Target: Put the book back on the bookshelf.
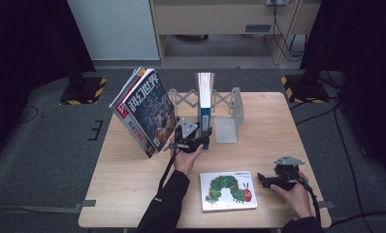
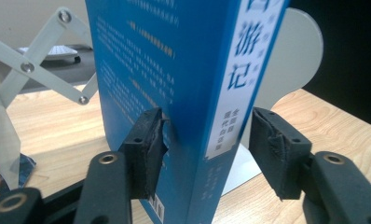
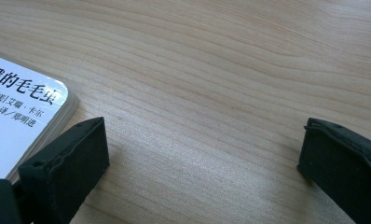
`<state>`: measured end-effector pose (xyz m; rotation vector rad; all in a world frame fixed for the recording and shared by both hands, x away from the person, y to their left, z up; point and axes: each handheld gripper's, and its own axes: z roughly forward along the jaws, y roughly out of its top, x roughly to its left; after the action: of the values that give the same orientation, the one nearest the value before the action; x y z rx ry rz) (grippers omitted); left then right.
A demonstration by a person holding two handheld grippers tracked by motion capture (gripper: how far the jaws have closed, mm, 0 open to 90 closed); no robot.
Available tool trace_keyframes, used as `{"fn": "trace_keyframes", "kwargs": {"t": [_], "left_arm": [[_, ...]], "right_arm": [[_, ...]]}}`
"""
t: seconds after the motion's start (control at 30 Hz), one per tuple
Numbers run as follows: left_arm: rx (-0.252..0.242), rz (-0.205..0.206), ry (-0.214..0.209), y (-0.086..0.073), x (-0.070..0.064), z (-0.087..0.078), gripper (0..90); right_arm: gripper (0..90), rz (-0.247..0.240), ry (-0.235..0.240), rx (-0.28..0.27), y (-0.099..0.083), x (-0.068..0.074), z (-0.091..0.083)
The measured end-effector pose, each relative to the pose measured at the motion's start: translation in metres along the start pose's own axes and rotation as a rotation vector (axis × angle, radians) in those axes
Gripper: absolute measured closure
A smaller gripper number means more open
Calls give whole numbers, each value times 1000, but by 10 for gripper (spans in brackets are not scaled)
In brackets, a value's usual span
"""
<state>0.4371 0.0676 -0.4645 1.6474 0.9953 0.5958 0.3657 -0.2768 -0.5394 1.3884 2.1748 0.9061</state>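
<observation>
Center frame, left gripper fingers straddle the upright blue book w/o clamping; squeeze evenly, keep it vertical; right gripper fingers released, lower right.

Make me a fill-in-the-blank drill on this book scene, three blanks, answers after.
1. The left gripper has its jaws on either side of the upright ____ book, one pad touching the cover, the other apart from the spine.
2. The picture book lying flat shows a green ____.
3. The right gripper is ____ above the wooden table.

Answers: blue; caterpillar; open
</observation>
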Motion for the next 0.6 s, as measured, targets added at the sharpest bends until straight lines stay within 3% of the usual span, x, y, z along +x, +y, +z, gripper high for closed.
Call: {"fn": "trace_keyframes", "kwargs": {"t": [0.2, 0.37, 0.6], "left_arm": [[20, 26, -33, 2, -1, -10, 405], [63, 76, -63, 4, -2, -24, 395], [111, 114, -71, 4, 2, -40, 378]], "right_arm": [[17, 0, 0, 0, 0, 0, 0], [17, 0, 0, 0, 0, 0, 0], [17, 0, 0, 0, 0, 0, 0]]}}
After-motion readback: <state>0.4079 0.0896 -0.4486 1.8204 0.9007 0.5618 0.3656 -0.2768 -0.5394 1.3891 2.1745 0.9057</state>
